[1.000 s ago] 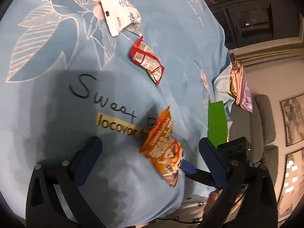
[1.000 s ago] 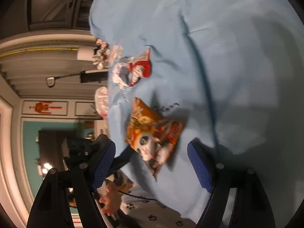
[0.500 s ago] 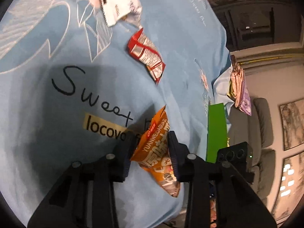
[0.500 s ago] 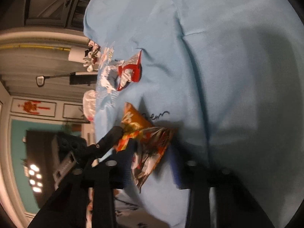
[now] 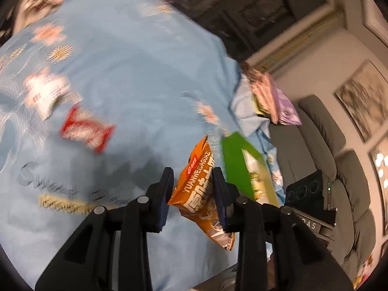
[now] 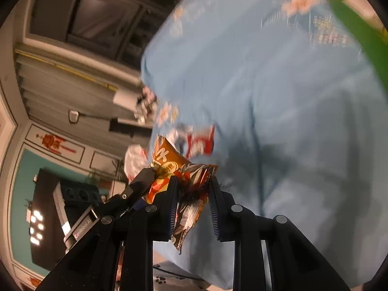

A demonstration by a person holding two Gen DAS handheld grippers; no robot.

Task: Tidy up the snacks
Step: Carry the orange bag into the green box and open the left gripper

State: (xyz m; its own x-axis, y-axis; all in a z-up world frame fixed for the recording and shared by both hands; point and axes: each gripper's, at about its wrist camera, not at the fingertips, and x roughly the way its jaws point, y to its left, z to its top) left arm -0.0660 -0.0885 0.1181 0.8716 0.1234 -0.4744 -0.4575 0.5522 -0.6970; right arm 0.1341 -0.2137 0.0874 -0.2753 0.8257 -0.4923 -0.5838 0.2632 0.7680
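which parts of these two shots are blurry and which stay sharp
Left wrist view: the blue cloth and red packet smear with motion blur; the orange snack bag stays sharp. Right wrist view: cloth and green box blur; the bag stays fairly crisp.

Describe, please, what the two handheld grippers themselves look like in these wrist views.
Both look alike. The left gripper has a black frame with triangular cut-outs, round silver pivot pins, and two flat fingers faced with dark blue pads. The right gripper is the same build; its blue pads show fine ribbing. Its black camera housing, seen from the left view, carries lenses, a green light and white lettering.
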